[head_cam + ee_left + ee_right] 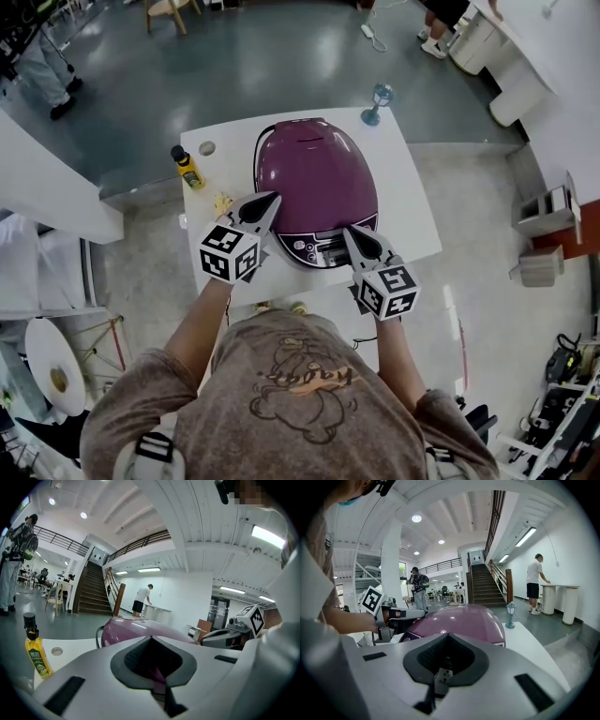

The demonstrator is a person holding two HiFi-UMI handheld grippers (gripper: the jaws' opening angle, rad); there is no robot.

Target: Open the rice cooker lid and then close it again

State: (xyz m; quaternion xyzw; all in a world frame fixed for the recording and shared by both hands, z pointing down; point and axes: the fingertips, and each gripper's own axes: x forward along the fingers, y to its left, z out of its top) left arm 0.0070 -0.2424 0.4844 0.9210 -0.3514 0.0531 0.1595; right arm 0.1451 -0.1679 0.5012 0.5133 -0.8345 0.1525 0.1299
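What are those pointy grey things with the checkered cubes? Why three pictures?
They are grabbing tools. A person holds one in each hand: the left gripper and the right gripper. One picture comes from a camera on the person's head, looking down. The other two come from cameras riding on the tools, looking along their jaws. Both pairs of jaws are shut, holding nothing. On the white table stands a closed purple rice cooker, with a yellow bottle to its left and a blue lantern behind it.

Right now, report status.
Left gripper, right gripper: both shut, empty, at front of purple domed rice cooker. Lid down. Yellow bottle stands clear at its left.
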